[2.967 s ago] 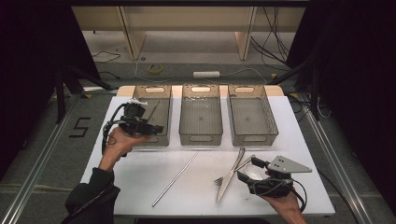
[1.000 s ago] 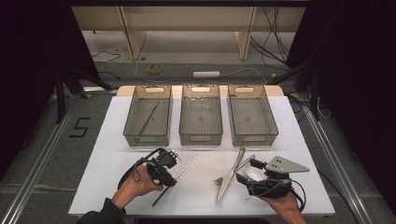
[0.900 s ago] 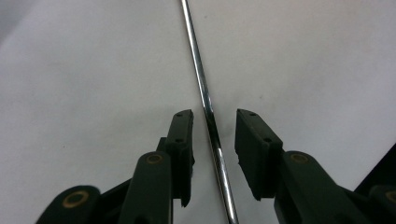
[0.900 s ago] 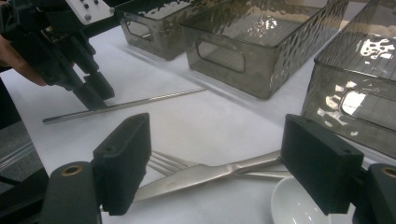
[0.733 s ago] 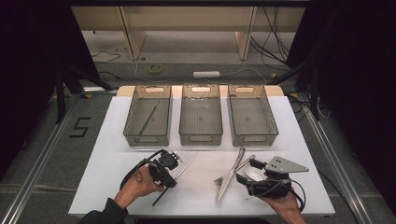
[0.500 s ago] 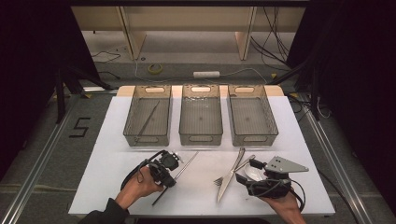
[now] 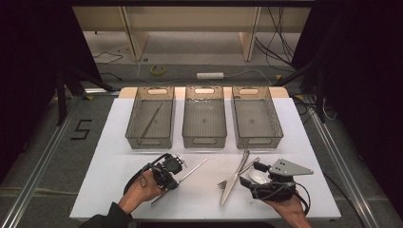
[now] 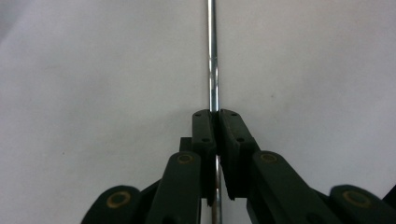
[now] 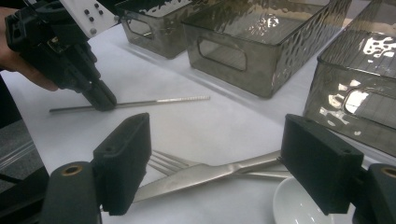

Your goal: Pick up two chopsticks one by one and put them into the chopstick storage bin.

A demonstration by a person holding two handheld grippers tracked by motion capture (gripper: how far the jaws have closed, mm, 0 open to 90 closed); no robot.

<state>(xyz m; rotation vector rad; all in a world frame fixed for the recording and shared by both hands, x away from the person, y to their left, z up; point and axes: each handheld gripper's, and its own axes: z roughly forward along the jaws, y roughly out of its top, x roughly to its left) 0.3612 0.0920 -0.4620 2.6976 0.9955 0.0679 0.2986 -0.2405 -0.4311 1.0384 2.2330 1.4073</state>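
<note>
Black left gripper (image 8: 215, 114) pinched tight on the metal chopstick (image 8: 213, 56); jaws have just been closing and the rod now sits clamped between the pads. Chopstick lies flat on the white table (image 7: 119, 142), near the front edge, left of centre, running diagonally up to the right in the high view (image 7: 192, 170). Left gripper (image 7: 172, 179) grips it about midway, hand (image 7: 142, 187) behind it. From the right gripper view the same left gripper (image 9: 106, 103) comes down on the rod (image 9: 163, 101), tip touching table level.

Right gripper (image 9: 212, 158) jaws wide apart, nothing between the pads, hovering low over a knife (image 9: 201, 173) and fork (image 9: 170, 163) that cross each other. White spoon bowl (image 9: 299, 203) just beside them, under the right jaw. High view: right gripper (image 7: 249, 175) at front right, knife (image 7: 234, 180) and fork (image 7: 227, 181) just left of it.

Three clear grey bins in a row farther back: left bin (image 7: 134, 124) holds another chopstick (image 7: 151, 122), middle bin (image 7: 204, 140) and right bin (image 7: 259, 140) well apart from both grippers.
</note>
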